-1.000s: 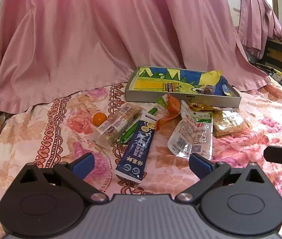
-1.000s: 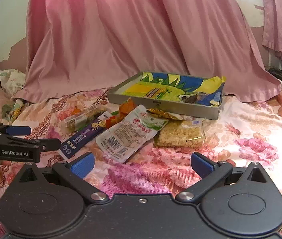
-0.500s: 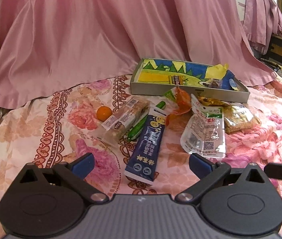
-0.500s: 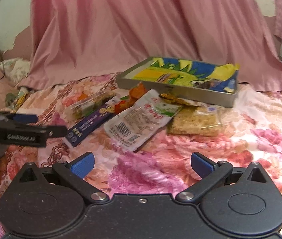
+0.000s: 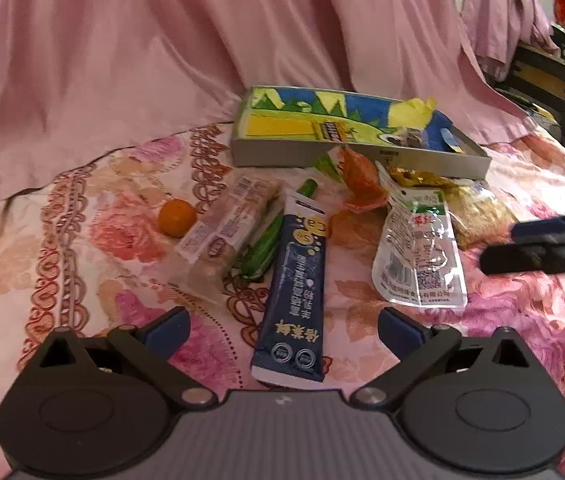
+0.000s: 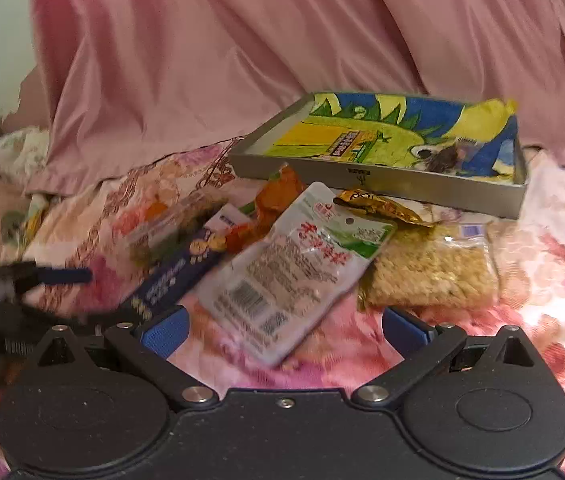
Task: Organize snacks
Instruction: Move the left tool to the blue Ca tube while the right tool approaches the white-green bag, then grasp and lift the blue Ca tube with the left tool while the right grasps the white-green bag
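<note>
Your views are softly daylit, brightest toward 1 o'clock. Fisheye bending darkens the corners. Motion blur smears the right wrist view.

Pink curtain (image 5: 162, 60) behind floral bedspread (image 5: 62, 240)

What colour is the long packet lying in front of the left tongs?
Dark navy blue packet with white lettering and yellow dots; clearest in the left wrist view.

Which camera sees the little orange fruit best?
The left wrist view: the small orange fruit sits fully visible on the floral bedsheet, left of the clear snack bar packet. In the right wrist view it is only a blurred orange smudge behind the packets.
</note>
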The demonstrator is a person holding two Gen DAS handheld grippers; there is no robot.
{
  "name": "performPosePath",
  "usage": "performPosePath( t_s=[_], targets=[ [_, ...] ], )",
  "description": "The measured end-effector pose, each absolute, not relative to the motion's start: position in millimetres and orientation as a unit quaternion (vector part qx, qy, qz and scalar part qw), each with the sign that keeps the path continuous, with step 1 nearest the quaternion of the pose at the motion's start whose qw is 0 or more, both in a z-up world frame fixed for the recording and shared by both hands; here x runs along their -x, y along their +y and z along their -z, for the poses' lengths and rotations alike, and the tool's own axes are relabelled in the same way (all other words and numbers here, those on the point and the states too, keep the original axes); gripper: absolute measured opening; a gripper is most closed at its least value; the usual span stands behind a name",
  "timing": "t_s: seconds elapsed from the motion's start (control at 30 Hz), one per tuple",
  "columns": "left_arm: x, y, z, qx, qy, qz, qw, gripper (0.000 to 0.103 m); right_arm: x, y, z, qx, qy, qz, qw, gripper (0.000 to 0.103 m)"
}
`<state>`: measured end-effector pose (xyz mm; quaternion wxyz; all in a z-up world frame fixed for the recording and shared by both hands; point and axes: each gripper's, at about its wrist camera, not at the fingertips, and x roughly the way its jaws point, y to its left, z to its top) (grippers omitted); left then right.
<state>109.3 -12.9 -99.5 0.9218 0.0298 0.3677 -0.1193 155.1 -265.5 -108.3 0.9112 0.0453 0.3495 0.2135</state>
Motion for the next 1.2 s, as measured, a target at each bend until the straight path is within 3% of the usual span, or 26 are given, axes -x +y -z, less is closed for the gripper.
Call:
performPosePath(
  t_s=[0.53,0.8,0.93,1.2],
  targets=[
    [-133.5,-17.4,107.1,-0.030,0.400,0.159,0.902,0.061,-217.9,-231.0,125.7,-0.124,0.438,-0.158,0.876,0.102],
    [-148.2,-20.0,112.2,-0.021,0.421,0.145,0.895,0.060,-238.7,-215.1,134.6,-0.122,0.464,-0.104,0.871,0.102],
    [-152.8,-23.1,113.3,-0.035,0.433,0.132,0.891,0.042,-234.4,-214.7,133.8,-0.111,0.454,-0.100,0.878,0.096],
    [-138.4,-15.0,108.4,0.013,0.456,0.135,0.880,0.039,-213.1,-224.3,125.1,-0.079,0.441,-0.142,0.883,0.078]
  ],
)
